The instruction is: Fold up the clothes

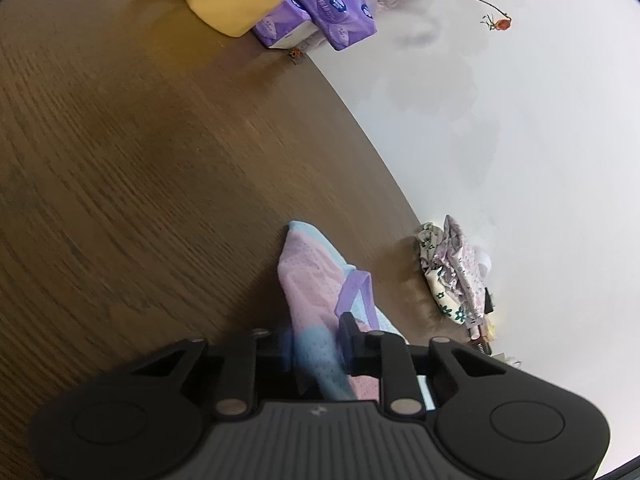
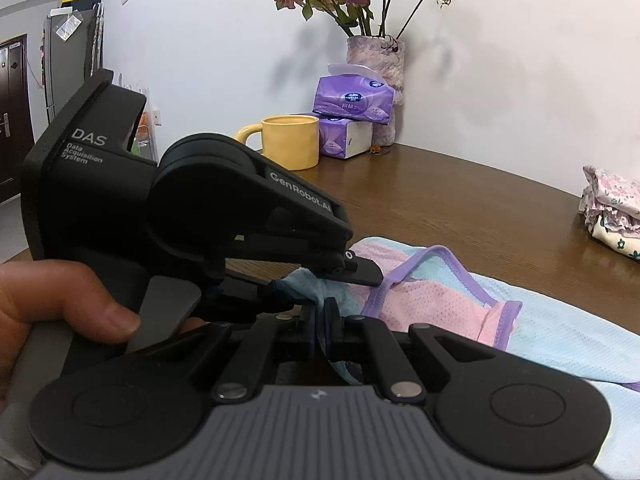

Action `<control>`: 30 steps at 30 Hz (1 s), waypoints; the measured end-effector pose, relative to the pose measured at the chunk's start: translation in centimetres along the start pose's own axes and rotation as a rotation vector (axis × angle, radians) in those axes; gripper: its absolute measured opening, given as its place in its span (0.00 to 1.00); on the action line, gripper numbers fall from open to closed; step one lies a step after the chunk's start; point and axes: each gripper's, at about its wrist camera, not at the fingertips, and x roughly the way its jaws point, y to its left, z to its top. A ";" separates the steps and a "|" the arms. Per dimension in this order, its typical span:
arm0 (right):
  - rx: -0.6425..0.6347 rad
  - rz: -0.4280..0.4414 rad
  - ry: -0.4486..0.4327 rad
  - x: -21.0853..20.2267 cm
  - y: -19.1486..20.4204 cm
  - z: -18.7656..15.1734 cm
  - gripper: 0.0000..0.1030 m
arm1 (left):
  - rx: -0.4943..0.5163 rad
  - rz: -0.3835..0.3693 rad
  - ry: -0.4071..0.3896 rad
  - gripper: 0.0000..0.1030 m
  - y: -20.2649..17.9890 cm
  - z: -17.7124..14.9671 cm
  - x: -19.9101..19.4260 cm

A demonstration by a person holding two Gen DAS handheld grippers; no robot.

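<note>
Left wrist view blurs the garment [image 1: 316,280] (mesh) between its jaws.

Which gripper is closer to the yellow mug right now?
Left. In the right wrist view the left gripper sits between the right gripper and the yellow mug; both are well short of it, at the pastel garment.

wall: plain white painted wall [image 2: 500,60], soft shadows on it | furniture: round dark-brown wood-grain table [image 2: 460,200] set against the wall | far left: grey metal cabinet [image 2: 68,60], dark brown panelled door [image 2: 12,120] | light: even, diffuse | floor: pale, barely visible
</note>
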 end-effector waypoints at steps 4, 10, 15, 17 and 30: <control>0.005 0.013 0.008 0.2 -0.1 0.1 0.04 | 0.012 0.008 0.004 0.10 0.1 0.0 0.2; 0.079 0.036 0.020 -0.7 -1.7 0.0 0.08 | 0.052 -0.001 -0.005 0.09 -0.2 -0.1 0.2; 0.174 -0.040 0.007 -2.7 -5.7 -0.1 0.28 | 0.081 0.012 -0.007 0.09 -0.4 -0.2 0.3; 0.199 -0.098 0.010 -3.0 -7.7 -0.2 0.28 | 0.100 0.018 -0.010 0.09 -0.7 -0.3 0.3; 0.320 -0.273 0.066 -3.5 -17.4 -2.0 0.43 | 0.420 0.119 -0.084 0.07 -5.2 -1.8 -0.3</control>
